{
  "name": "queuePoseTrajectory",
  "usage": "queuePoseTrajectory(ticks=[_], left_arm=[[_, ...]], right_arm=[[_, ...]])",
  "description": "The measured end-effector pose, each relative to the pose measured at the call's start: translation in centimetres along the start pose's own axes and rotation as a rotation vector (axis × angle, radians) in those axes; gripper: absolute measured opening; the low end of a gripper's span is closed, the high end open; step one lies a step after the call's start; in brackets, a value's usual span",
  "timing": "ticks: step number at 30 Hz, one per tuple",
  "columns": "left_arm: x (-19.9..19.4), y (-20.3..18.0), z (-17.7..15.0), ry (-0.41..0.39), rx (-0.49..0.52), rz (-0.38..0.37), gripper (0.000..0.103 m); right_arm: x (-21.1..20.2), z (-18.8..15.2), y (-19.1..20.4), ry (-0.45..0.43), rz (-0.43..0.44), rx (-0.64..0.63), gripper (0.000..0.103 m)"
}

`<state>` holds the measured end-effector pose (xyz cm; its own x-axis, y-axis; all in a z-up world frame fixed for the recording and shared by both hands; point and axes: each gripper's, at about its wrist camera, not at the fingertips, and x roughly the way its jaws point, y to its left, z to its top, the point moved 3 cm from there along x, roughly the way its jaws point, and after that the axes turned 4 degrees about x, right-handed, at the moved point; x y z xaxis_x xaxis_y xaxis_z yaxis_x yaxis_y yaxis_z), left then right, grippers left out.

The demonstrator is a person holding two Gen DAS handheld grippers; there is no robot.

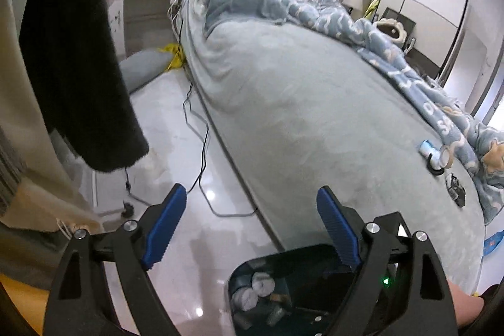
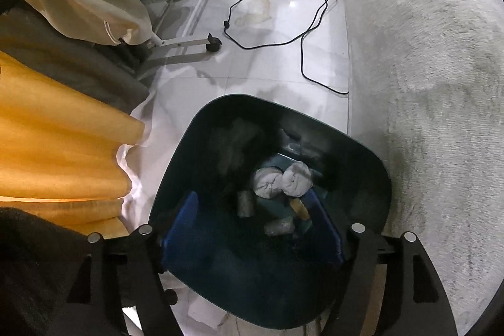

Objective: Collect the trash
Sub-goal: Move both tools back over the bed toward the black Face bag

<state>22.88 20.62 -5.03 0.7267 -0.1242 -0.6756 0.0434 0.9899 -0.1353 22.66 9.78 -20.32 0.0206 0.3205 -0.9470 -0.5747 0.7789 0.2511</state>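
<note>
A dark bin (image 2: 362,166) stood open on the floor, just beside the bed. Inside it lay two crumpled grey-white paper balls (image 2: 282,178), touching each other. Near them lay small grey wads (image 2: 245,203) and a yellowish bit (image 2: 299,208). On the bed, well apart from the bin, lay a small blue-and-white wrapper (image 1: 426,148) and a dark scrap (image 1: 455,189).

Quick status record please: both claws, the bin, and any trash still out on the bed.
left claw: open, empty, above floor beside the bed
right claw: open, empty, over the trash bin
bin contents: two crumpled tissue balls, other small scraps
left on bed: small items near the blue blanket
floor: black cable
</note>
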Motion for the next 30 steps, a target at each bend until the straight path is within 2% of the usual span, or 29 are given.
queuePoseTrajectory(ticks=[8,15,22,30], left_arm=[[-0.6,-3.5,1.4,-0.066,0.061,0.001,0.088],[-1.4,-6.4,2.6,-0.135,0.071,-0.016,0.088],[-1.3,-9.2,3.3,-0.159,0.067,-0.038,0.088],[-0.7,-12.9,3.5,-0.161,0.106,-0.078,0.088]], right_arm=[[-3.2,0.2,-1.1,-0.104,0.000,0.018,0.073],[-7.2,0.1,-2.1,-0.234,0.016,0.016,0.074],[-10.9,-0.8,-4.2,-0.351,-0.033,-0.007,0.076],[-13.8,-2.2,-7.8,-0.426,-0.076,0.033,0.078]])
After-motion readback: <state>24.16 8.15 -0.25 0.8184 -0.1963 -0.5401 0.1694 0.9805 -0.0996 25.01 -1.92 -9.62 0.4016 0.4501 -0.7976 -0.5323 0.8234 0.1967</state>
